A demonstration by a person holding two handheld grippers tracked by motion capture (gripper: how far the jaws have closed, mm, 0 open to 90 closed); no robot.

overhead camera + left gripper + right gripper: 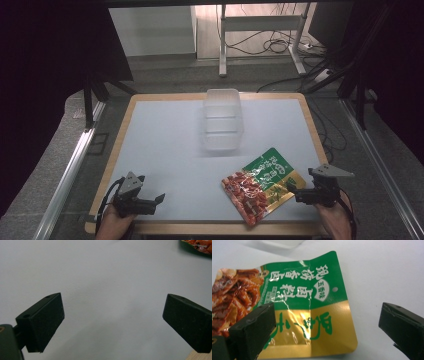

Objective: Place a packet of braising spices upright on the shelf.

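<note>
- Table (165, 140): pale top with a wooden edge.
- Snack packet (261, 184): green, gold and red, lying flat near the front right of the table.
- Clear plastic tub (222, 120): near the far middle, well apart from the packet.
- Left gripper (159, 200): at the front left, jaws wide apart over bare table, holding nothing.
- Right gripper (294, 191): jaws wide apart, holding nothing, at the packet's gold corner.

The snack packet (198, 246) is cut off at the left gripper view's corner.
</note>
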